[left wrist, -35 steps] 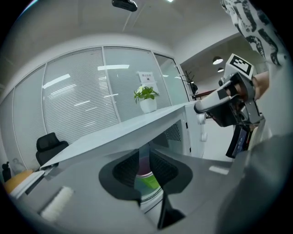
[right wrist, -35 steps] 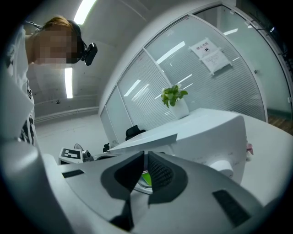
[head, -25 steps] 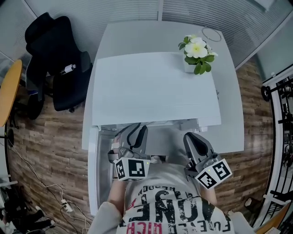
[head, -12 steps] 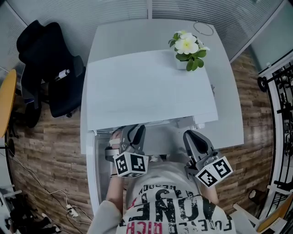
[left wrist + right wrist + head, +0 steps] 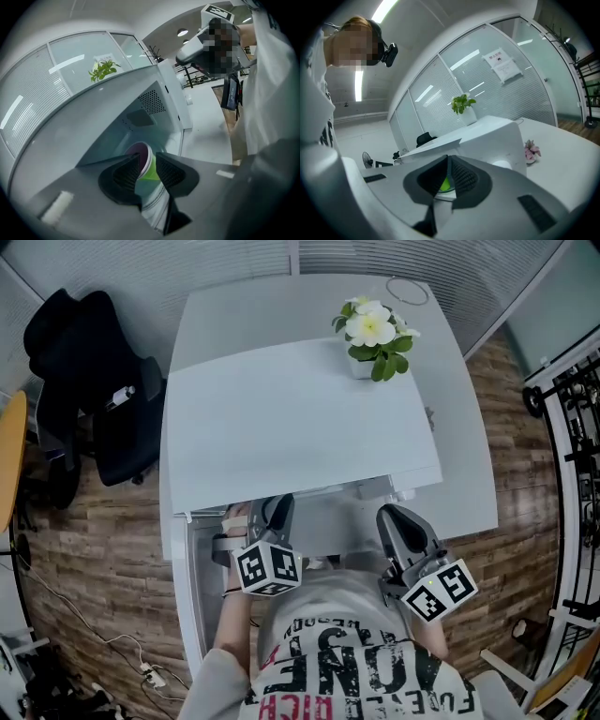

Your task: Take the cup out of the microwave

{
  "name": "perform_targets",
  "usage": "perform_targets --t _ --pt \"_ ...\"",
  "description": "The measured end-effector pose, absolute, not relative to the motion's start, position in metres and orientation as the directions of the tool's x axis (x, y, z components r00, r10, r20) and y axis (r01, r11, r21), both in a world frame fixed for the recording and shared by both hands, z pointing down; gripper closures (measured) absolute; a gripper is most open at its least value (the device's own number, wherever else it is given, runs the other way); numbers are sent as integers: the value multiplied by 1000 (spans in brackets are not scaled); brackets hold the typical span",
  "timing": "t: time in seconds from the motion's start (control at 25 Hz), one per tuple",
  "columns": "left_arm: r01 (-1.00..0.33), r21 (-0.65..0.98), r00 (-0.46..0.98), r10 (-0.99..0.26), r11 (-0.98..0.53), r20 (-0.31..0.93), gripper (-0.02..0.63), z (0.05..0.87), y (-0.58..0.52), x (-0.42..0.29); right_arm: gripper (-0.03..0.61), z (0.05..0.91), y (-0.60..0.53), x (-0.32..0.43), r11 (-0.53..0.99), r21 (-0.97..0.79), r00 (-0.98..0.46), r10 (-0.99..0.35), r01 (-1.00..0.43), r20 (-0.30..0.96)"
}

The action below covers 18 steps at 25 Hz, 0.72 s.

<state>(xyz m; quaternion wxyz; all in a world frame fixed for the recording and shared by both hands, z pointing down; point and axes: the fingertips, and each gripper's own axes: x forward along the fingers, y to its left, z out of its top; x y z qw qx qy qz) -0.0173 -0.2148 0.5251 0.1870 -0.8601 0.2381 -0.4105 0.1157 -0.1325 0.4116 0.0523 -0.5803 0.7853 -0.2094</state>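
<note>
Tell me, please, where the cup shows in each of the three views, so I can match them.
Head view: not in it; it is hidden under the top of the microwave.
Left gripper view: the cup sits low centre, inside the open microwave.
Right gripper view: only a green sliver of it, low centre.
Shared landmark: the potted plant on the microwave.

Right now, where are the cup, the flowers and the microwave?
cup (image 5: pixel 147 169), left gripper view, on its green side.
flowers (image 5: pixel 372 329), head view, on the white blooms.
microwave (image 5: pixel 300 418), head view, on its bare top.
</note>
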Motion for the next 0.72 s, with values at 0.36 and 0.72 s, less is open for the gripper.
perform_targets --t 0.36,0.72 --pt "-193 -489 520 -512 -850 684 499 541 -219 -14 554 415 -135 119 226 -401 -313 -935 -888 167" --pt "-154 -443 514 -455 -883 727 571 556 -214 -14 554 415 -139 119 220 -405 -310 -935 -888 173"
